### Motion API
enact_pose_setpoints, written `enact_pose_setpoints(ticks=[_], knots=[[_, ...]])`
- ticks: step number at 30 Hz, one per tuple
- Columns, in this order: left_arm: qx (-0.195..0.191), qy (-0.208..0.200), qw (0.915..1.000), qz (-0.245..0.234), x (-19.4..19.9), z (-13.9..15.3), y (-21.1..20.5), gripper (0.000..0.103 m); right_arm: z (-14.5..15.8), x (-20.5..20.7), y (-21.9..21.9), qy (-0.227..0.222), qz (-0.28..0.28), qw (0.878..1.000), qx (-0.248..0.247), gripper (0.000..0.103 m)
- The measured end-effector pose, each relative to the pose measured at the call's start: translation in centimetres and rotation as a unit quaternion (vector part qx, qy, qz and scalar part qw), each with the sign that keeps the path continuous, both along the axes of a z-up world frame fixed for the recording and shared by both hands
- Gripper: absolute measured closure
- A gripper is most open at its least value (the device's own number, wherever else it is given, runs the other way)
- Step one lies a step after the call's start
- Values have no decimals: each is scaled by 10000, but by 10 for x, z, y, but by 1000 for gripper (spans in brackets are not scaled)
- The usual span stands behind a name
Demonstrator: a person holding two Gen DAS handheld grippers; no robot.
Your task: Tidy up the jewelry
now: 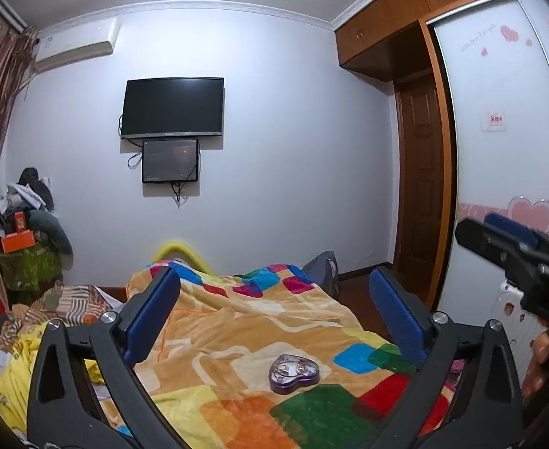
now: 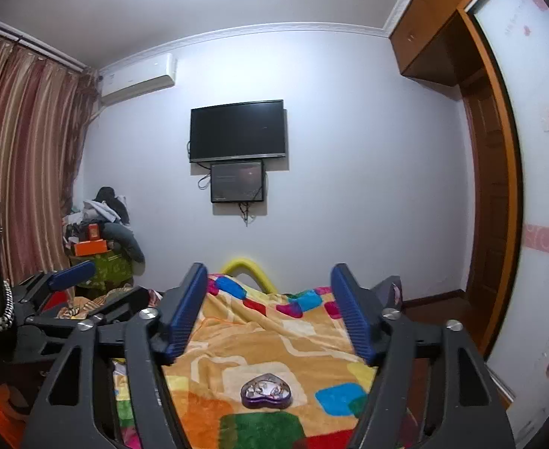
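A purple heart-shaped jewelry box with a clear lid and small pieces inside lies on the colourful patchwork blanket. It also shows in the right wrist view. My left gripper is open and empty, held above and behind the box. My right gripper is open and empty, also above the box. The right gripper shows at the right edge of the left wrist view. The left gripper shows at the left of the right wrist view.
The bed's yellow footboard stands at the far end. A pile of clothes and boxes stands by the striped curtain. A TV hangs on the wall. A wooden wardrobe and door are at the right.
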State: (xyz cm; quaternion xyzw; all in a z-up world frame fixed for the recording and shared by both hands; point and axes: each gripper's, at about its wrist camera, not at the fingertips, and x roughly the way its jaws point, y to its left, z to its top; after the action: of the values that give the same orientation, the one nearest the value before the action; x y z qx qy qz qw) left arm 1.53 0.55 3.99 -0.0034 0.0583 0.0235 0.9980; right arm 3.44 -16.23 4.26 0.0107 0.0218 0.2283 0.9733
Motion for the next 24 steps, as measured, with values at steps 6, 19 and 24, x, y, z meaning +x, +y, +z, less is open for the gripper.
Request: enact_pose_setpoints(ticks=[6, 19, 24], knots=[[-172, 81, 9998, 38, -7, -6, 2, 1, -8, 1, 1, 204, -37, 9998, 24, 22], [-193, 186, 9996, 32, -5, -11, 2, 1, -17, -9, -10, 320, -13, 9995, -54, 22], [-232, 228, 9995, 28, -2, -12, 4, 1, -19, -9, -10, 363, -10, 9993, -97, 22]])
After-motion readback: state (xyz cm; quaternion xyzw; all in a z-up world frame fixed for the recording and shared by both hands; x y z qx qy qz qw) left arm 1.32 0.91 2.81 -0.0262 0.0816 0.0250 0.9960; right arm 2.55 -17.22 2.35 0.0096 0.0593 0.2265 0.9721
